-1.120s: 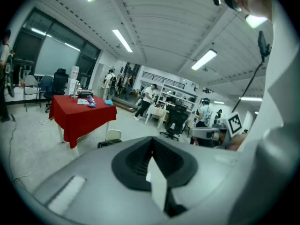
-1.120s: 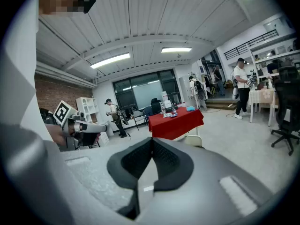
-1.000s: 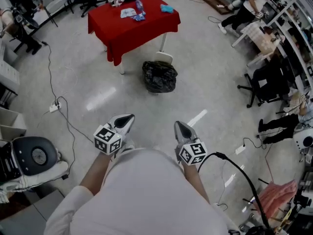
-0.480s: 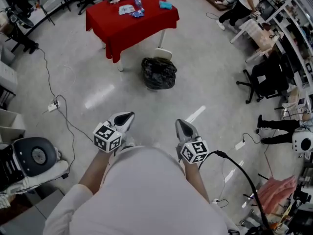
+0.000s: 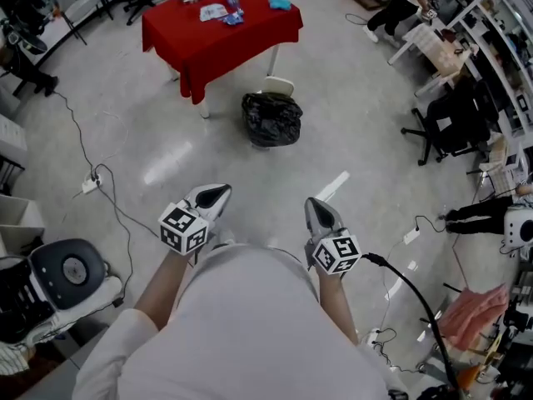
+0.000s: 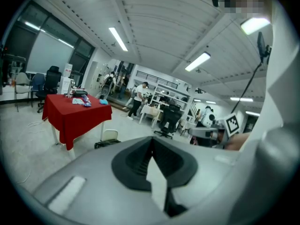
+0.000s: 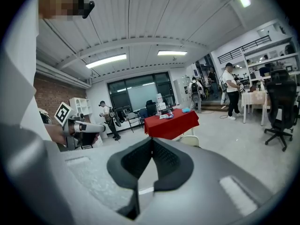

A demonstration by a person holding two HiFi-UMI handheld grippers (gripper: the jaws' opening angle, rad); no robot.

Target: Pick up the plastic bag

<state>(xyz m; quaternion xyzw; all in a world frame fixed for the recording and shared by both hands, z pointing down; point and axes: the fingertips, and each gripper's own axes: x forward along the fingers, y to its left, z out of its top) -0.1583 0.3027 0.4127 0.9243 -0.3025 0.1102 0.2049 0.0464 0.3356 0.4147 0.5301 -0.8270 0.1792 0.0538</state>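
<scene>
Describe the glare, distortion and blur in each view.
Head view: lamp glare streaks the glossy floor; edges bow. Left gripper view: fisheye, dark corners, left tongs soft up close. Right gripper view: same fisheye, right tongs blurred, red table sharp.

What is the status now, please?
Left hand-held gripper shut, empty. Right hand-held gripper shut, empty. Black plastic bag on floor beside red table, untouched. No obstacle seen between.
</scene>
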